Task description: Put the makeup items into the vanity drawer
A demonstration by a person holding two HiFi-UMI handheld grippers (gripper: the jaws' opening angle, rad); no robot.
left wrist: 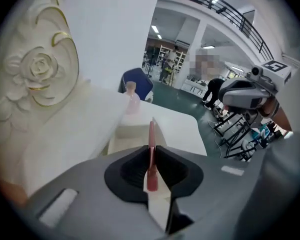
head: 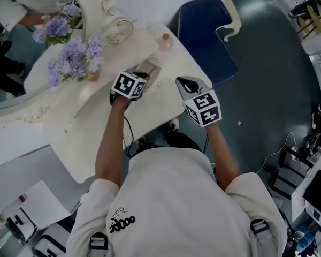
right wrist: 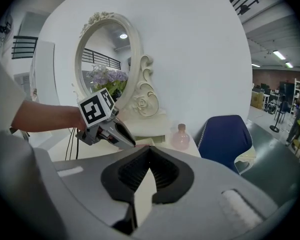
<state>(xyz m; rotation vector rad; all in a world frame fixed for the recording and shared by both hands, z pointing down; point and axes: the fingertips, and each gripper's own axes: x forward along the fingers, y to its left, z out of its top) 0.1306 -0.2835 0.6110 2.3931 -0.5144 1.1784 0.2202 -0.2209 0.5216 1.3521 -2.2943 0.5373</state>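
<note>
Black print [head: 122, 224] on the white shirt [head: 176, 197] seems to read "3000".

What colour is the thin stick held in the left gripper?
Pink; the stick shows best in the left gripper view.

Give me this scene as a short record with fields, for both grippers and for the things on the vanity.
left gripper: shut on a thin pink stick
right gripper: shut, nothing between the jaws
drawer: looks open, ahead of the left gripper; contents not visible
pink bottle: upright on the vanity top, near the blue chair
purple flowers: beside the mirror
</note>
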